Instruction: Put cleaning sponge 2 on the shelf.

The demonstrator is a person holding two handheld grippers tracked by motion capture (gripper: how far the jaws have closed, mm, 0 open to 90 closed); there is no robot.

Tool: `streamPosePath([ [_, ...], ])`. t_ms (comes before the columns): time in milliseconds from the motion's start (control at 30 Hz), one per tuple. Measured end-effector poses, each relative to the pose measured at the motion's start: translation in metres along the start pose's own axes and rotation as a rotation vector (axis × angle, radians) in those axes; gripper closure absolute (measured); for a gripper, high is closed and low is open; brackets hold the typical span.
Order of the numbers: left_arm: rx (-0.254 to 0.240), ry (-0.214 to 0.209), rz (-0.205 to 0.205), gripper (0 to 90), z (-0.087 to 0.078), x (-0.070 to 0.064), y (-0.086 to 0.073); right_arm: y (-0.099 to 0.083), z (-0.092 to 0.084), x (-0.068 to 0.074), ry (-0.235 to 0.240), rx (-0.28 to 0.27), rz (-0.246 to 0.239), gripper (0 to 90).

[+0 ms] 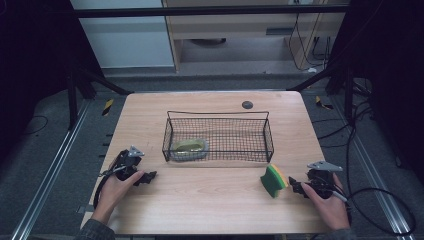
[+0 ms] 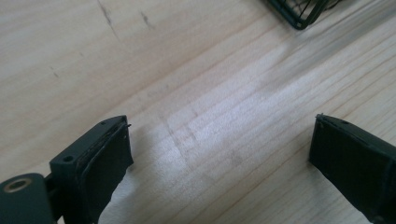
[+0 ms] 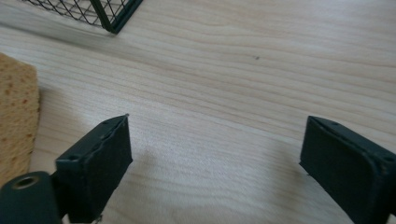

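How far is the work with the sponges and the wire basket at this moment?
Done: one sponge lies inside the wire basket. In hand: nothing; the right gripper stands open beside the green-and-yellow sponge. Left: grasping that sponge and putting it in, probably.

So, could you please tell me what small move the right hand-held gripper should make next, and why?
Probably a short shift toward the green and yellow sponge, to bring it between the jaws. The right hand-held gripper is open beside it with only bare table between its pads, and the sponge sits off to one side in the right gripper view. The wire basket, already holding one item, looks like its destination.
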State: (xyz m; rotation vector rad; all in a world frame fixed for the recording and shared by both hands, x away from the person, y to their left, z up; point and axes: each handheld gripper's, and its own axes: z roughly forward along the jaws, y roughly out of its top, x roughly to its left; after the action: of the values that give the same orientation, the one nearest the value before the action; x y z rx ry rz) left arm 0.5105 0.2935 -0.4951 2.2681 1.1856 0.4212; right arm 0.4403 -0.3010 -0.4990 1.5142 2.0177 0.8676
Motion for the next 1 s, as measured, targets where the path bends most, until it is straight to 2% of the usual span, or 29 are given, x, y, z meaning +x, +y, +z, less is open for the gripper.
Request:
streamPosePath([
  [133,-0.036,0.010,-0.024,1.2,0.002,0.002,-0.003,-0.001,-0.018,0.002,-0.021,0.014,-0.009,15.4],
  [267,-0.081,0.015,-0.024,0.0,0.004,0.002,-0.007,-0.009,-0.036,0.010,-0.036,0.044,-0.031,18.0],
  [367,-0.149,0.035,-0.049,0.0,0.006,-0.001,-0.013,-0.015,-0.047,0.018,-0.016,0.059,-0.044,18.9],
  [400,-0.155,0.037,-0.051,0.0,0.007,-0.001,-0.014,-0.016,-0.050,0.022,-0.007,0.065,-0.052,19.2],
  [633,-0.155,0.038,-0.051,0.0,0.007,-0.001,-0.013,-0.016,-0.066,0.045,0.042,0.094,-0.097,25.0],
  [833,-0.155,0.039,-0.050,0.0,0.007,-0.001,-0.013,-0.004,-0.078,0.062,0.092,0.128,-0.120,26.2],
  [933,-0.155,0.039,-0.050,0.0,0.007,-0.001,-0.013,0.006,-0.079,0.070,0.091,0.155,-0.161,26.2],
  [1000,-0.155,0.039,-0.050,0.0,0.007,-0.001,-0.013,0.013,-0.079,0.073,0.095,0.166,-0.163,26.3],
])
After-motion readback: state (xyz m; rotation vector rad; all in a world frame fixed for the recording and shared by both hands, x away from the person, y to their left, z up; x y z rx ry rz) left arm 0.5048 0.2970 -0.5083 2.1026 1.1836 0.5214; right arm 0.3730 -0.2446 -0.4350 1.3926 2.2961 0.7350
